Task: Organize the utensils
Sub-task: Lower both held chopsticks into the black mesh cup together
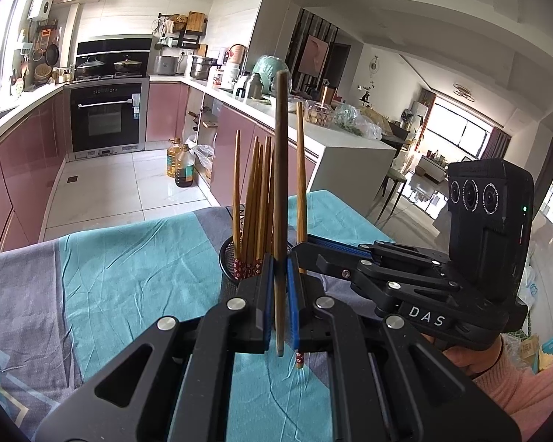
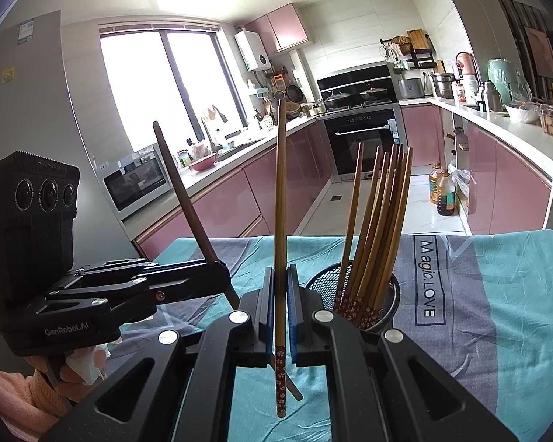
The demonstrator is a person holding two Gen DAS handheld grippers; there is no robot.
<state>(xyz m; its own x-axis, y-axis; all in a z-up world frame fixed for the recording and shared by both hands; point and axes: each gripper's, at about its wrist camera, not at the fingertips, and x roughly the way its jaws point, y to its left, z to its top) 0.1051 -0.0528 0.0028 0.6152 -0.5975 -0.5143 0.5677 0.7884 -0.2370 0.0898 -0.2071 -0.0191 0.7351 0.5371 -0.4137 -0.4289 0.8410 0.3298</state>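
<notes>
My left gripper [image 1: 279, 263] is shut on a dark brown chopstick [image 1: 281, 169] that stands upright above the table; the right wrist view shows this gripper [image 2: 223, 270] at the left with the dark stick [image 2: 188, 199] leaning. Beside it, my right gripper [image 2: 281, 270] is shut on a lighter chopstick [image 2: 280, 191] with a red floral end, also upright. The left wrist view shows the right gripper [image 1: 299, 249] and its lighter stick [image 1: 301, 169] just right of mine. A black mesh holder [image 2: 389, 294] with several floral-tipped chopsticks [image 2: 376, 228] stands right behind both grippers [image 1: 229, 258].
A teal and grey cloth [image 1: 121, 276] covers the table, lettered at its right part [image 2: 427, 280]. Beyond the table's far edge lie the kitchen floor, pink cabinets, an oven [image 1: 105, 118] and oil bottles [image 1: 183, 169]. Hands in pink sleeves [image 1: 512, 383] hold the grippers.
</notes>
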